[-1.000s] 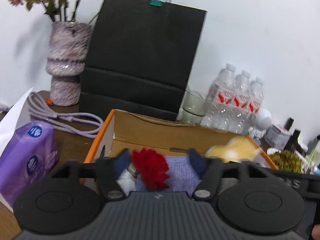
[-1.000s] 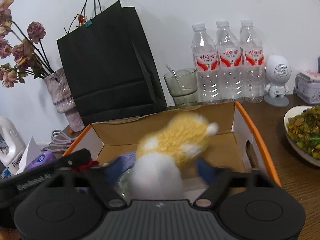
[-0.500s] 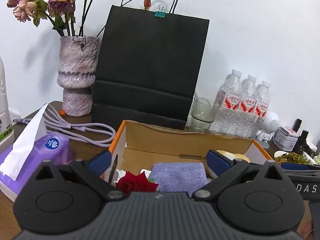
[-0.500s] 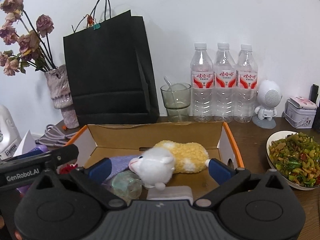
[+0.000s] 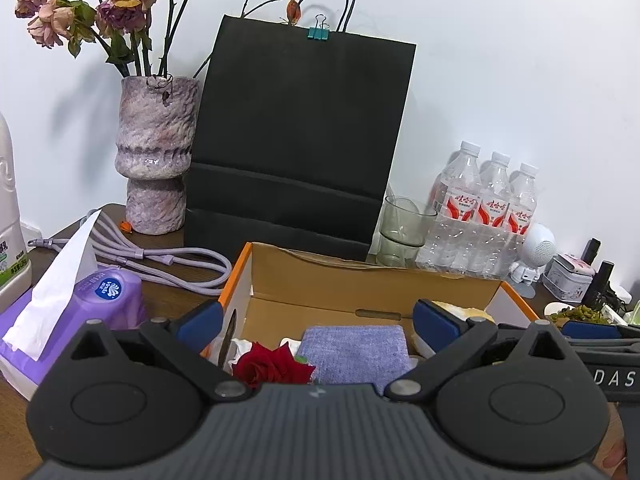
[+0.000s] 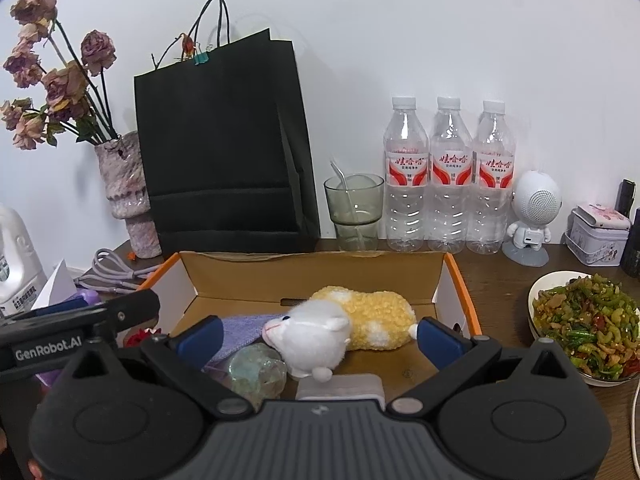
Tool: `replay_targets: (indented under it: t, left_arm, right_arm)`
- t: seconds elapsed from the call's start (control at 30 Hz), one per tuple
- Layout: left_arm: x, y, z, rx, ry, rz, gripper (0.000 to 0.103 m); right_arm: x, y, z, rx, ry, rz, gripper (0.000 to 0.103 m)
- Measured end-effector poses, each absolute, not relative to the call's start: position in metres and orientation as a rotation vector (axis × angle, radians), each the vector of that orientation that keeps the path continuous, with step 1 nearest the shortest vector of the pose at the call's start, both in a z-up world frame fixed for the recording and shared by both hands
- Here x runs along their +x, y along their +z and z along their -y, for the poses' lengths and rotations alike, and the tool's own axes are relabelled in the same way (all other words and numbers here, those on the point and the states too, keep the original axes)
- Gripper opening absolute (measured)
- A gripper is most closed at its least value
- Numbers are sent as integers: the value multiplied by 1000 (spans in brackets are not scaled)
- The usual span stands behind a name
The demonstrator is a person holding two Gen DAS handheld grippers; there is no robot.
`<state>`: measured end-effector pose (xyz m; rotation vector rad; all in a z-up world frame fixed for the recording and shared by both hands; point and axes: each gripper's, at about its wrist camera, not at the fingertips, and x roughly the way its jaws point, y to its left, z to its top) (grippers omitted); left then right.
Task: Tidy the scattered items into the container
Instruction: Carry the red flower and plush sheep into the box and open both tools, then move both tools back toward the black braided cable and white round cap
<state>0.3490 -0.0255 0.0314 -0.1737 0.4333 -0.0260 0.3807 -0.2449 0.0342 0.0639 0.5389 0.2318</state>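
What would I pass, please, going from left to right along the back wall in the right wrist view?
Vase → black paper bag → glass → three water bottles → white robot figure → small tin.

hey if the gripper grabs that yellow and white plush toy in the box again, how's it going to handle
The plush toy looks fluffy and stuffed, so it would probably squash between the fingers and weigh little. Lying on its side in the cardboard box, it seems unlikely to roll or break. Its fuzzy surface should grip well, though a pinch on loose fur alone might let it sag.
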Motion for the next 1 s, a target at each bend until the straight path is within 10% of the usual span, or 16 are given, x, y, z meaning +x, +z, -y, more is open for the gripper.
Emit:
replay_targets:
  t: [1.0]
  left_arm:
    - [234,8,1,-96,-51,-456,103]
  right_arm:
    - [250,2,287,-49,237,-556,103]
